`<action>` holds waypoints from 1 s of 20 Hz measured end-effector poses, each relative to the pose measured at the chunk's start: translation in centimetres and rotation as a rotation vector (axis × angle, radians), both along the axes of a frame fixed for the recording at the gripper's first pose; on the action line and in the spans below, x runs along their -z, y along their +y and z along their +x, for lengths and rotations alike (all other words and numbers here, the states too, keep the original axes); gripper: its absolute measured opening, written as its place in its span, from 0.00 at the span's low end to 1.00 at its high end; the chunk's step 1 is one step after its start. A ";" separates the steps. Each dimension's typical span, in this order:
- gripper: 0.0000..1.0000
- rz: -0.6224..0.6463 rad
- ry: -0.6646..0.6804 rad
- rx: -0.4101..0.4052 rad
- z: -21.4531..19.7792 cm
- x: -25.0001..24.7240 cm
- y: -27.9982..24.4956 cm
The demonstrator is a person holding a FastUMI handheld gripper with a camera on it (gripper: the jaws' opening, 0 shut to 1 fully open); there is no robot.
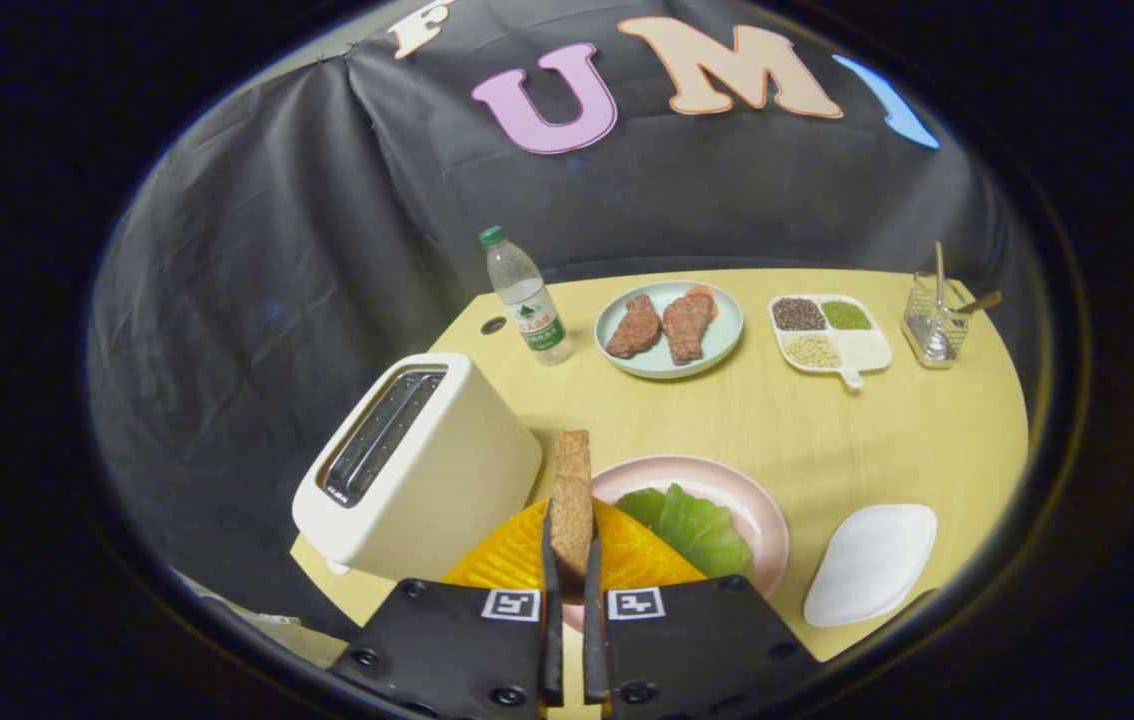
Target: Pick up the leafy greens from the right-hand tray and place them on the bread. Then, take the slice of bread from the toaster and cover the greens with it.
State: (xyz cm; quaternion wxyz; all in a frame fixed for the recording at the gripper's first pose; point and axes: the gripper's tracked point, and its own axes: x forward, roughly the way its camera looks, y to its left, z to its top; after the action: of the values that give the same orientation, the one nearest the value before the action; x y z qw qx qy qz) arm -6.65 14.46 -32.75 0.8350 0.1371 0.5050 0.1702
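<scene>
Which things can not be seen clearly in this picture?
- Bread under the greens on the pink plate: hidden by greens and the held bread slice.
- Toaster slots: too dark inside.
- Orange item: covered by the claw, shut on the slice.
- Bottle label: too small.

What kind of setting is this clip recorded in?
Likely a staged kitchen tabletop in a cloth-walled booth: a toaster, a plate of meat and a divided dish of grains sit on a wooden table. The gripper is shut on a bread slice.
</scene>
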 end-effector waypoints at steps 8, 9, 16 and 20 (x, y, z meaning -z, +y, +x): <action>0.14 -0.009 0.055 0.054 -1.9 3.3 -3.4; 0.16 -0.027 0.058 0.046 -2.1 3.7 -3.9; 0.26 -0.101 0.070 0.016 -3.0 6.2 -6.3; 0.48 -0.121 0.072 0.016 -3.2 6.7 -7.2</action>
State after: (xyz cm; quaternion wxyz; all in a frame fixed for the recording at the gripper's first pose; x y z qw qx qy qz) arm -9.87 7.23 -39.47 0.8244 0.0961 0.5429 0.1277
